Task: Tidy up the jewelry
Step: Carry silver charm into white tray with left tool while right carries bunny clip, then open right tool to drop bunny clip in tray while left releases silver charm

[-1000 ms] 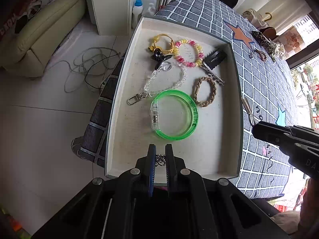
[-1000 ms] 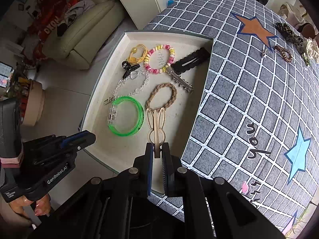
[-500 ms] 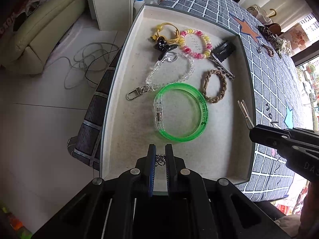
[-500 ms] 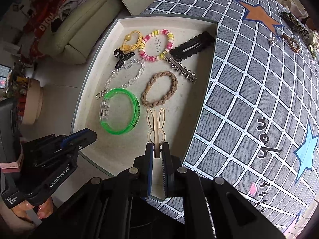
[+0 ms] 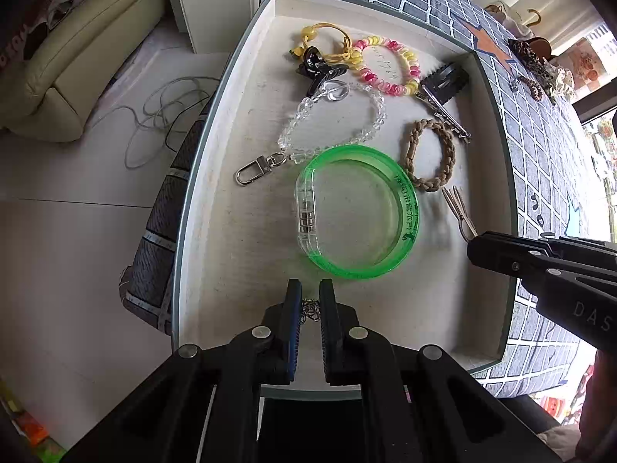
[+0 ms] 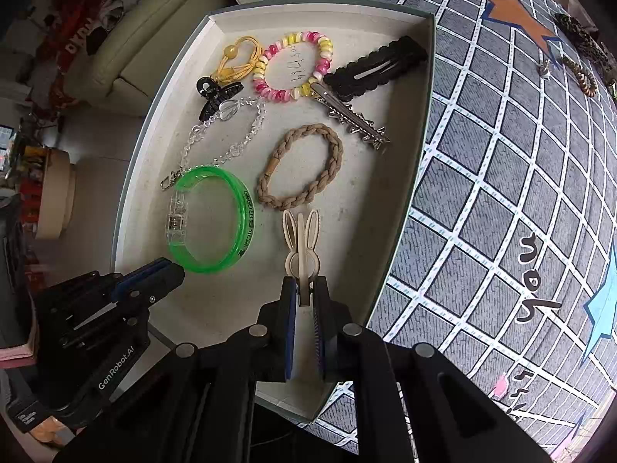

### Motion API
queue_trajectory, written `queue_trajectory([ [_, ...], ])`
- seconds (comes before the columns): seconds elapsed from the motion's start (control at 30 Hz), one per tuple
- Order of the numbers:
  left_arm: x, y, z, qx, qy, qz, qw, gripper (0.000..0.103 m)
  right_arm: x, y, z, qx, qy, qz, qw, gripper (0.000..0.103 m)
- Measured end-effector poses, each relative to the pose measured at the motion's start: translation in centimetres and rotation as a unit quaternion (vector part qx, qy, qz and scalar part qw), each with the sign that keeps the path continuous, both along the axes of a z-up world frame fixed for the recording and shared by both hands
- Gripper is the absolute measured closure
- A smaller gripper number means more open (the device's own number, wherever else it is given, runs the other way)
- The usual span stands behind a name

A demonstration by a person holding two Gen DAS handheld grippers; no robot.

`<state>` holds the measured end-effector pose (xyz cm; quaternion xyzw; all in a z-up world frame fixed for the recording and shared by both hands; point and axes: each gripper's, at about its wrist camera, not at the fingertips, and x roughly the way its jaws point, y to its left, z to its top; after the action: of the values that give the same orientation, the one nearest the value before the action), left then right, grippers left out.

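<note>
Right hand-held gripper [image 6: 304, 293] grips rabbit-ear clip [image 6: 302, 245] over tray [image 6: 408, 193].

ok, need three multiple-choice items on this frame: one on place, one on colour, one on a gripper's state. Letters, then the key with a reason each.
1. Where does the braided bracelet lie?
A. in the tray
B. on the checked cloth
C. on the floor

2. What colour is the translucent bangle?
A. blue
B. green
C. red

3. What is the right gripper doing?
A. standing wide open, holding nothing
B. shut on the black hair clip
C. shut on the rabbit-ear clip

Key
1 A: it lies flat on the tray floor, beyond the rabbit-ear clip in the right wrist view.
2 B: its band is bright green, with one clear section.
3 C: the jaws pinch the clip's base, with the ears sticking out ahead over the tray.
</note>
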<state>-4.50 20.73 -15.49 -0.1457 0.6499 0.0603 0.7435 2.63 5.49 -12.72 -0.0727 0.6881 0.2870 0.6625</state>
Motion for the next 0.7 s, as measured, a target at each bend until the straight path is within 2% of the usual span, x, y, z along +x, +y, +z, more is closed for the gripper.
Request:
queue_trajectory([
  [0.37,1.1,0.1,-0.1,-0.013,-0.019,-0.006,0.9997,0.087,1.2,1.1,-1.3,-0.011,-0.006,-0.004,1.0,0.094],
  [0.7,1.4,-0.1,-0.1,-0.003,-0.014,-0.01,0.9998,0.087,0.9,0.9,-1.8,-0.012,-0.01,-0.002,1.0,0.094],
])
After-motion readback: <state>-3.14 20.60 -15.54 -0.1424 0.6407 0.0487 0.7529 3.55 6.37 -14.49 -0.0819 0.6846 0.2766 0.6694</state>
